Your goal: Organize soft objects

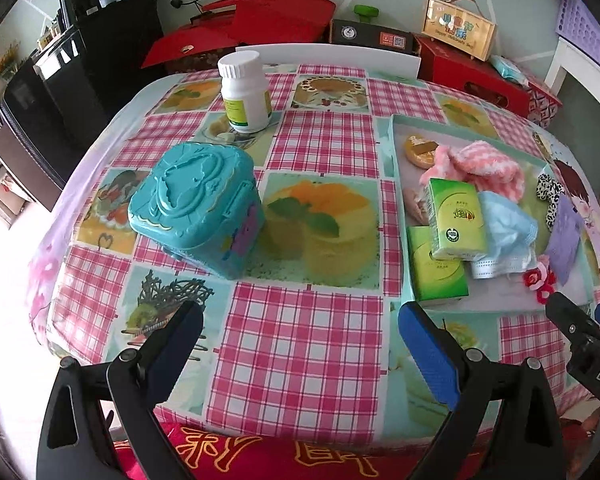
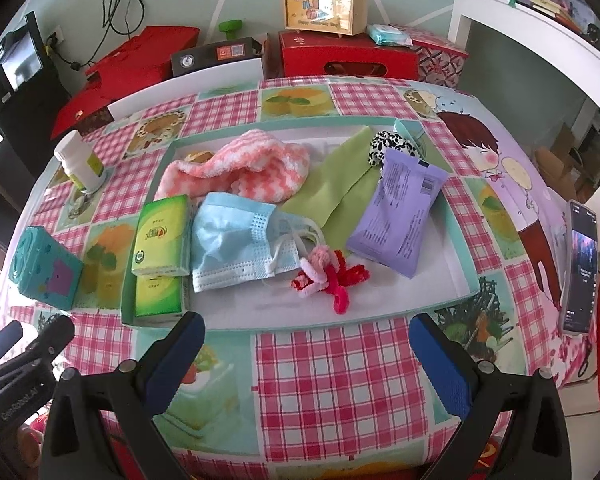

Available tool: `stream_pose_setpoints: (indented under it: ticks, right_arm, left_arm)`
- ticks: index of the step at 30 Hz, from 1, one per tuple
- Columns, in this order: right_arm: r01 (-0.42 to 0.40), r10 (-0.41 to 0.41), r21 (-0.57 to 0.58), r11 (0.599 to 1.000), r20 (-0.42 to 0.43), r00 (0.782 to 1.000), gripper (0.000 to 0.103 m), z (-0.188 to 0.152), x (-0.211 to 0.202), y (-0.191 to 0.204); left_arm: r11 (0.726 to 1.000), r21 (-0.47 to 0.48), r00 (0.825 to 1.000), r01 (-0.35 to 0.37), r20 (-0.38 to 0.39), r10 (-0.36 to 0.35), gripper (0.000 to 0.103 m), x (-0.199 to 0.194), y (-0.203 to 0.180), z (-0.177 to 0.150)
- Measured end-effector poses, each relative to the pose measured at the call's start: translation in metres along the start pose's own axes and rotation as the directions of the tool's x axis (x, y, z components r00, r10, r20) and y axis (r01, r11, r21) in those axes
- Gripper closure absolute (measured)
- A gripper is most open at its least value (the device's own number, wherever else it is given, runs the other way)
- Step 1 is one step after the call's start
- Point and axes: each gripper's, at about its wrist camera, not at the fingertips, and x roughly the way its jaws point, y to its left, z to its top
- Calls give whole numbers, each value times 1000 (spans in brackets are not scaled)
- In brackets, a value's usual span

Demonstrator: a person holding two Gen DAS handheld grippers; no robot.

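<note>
Green tissue packs (image 2: 162, 232), label unreadable

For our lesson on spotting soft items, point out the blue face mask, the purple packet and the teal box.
Blue face mask (image 2: 230, 236), right wrist view, on its pleated front.
Purple packet (image 2: 400, 208), right wrist view, on its printed back.
Teal box (image 1: 196, 204), left wrist view, on its embossed lid.

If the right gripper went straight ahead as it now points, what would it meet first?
Likely the tray's near rim, then the pink and red knitted flower lying just inside. The right gripper is open and empty; its height over the rim is unclear.
</note>
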Motion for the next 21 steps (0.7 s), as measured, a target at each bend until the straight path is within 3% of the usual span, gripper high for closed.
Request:
stream_pose_setpoints:
  ticks: [21]
  right_arm:
    - [-13, 13, -7, 1000, -25, 1000, 0, -5, 3, 2]
  left_arm:
    - [1000, -7, 1000, 8, -4, -8, 5, 0, 5, -5]
